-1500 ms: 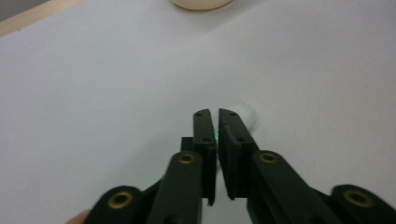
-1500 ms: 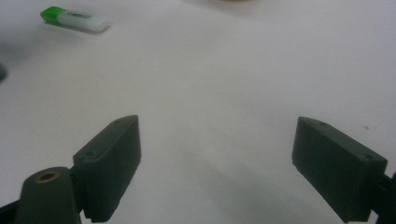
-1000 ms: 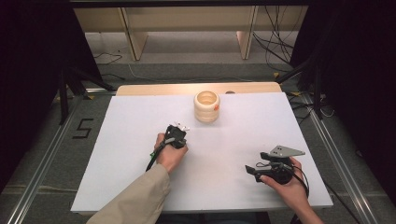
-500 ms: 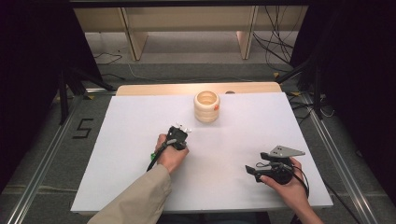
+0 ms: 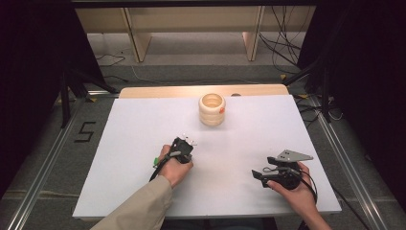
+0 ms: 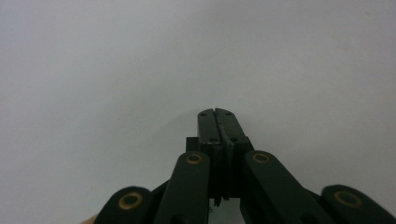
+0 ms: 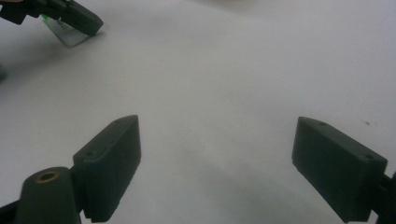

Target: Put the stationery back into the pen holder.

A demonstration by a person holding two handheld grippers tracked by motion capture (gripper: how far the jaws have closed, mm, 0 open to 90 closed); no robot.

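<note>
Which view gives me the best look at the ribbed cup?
The high view: the cup stands whole and upright at the table's far middle, beyond both grippers. In the right gripper view, a pale blur at the top edge may be its base. The left gripper view looks at bare table.

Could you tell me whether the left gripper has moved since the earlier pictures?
Yes. In the high view the left gripper has drawn back from the wooden cup, toward the table's near edge.

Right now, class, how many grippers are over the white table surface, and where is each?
2. The left gripper, jaws shut, is near the middle, short of the ribbed beige cup. The right gripper, jaws open, is near the front right corner.
</note>
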